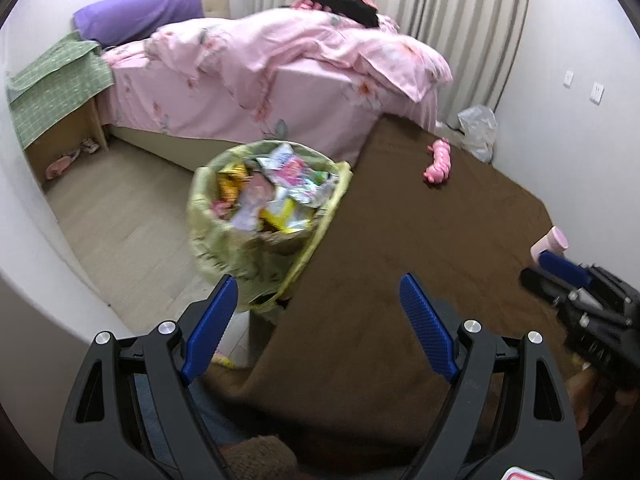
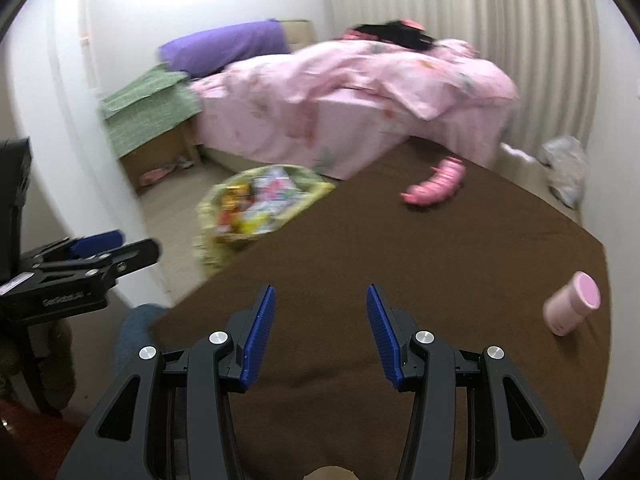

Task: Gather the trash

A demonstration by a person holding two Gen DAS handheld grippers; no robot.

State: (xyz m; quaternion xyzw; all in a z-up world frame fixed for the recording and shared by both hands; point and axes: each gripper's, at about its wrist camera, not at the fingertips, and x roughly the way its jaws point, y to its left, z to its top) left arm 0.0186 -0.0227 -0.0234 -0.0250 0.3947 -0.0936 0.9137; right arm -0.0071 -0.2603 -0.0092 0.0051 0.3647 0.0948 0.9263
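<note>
I see left gripper (image 1: 316,312) spread wide, empty, above brown table (image 1: 420,240) edge. Right gripper (image 2: 320,320) parted, empty, over table. Bin (image 1: 260,204) full of wrappers sits beside table edge, near bed (image 1: 260,80). Pink toy (image 1: 438,160), pink bottle (image 2: 572,304) lie on table.

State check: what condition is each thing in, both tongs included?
Left tongs: open, empty.
Right tongs: open, empty.
Green-lined trash bin: upright, full of wrappers.
Pink cylindrical bottle: tipped on the brown table cover.
Pink plush toy: lying flat.
Pink floral duvet: rumpled.
</note>
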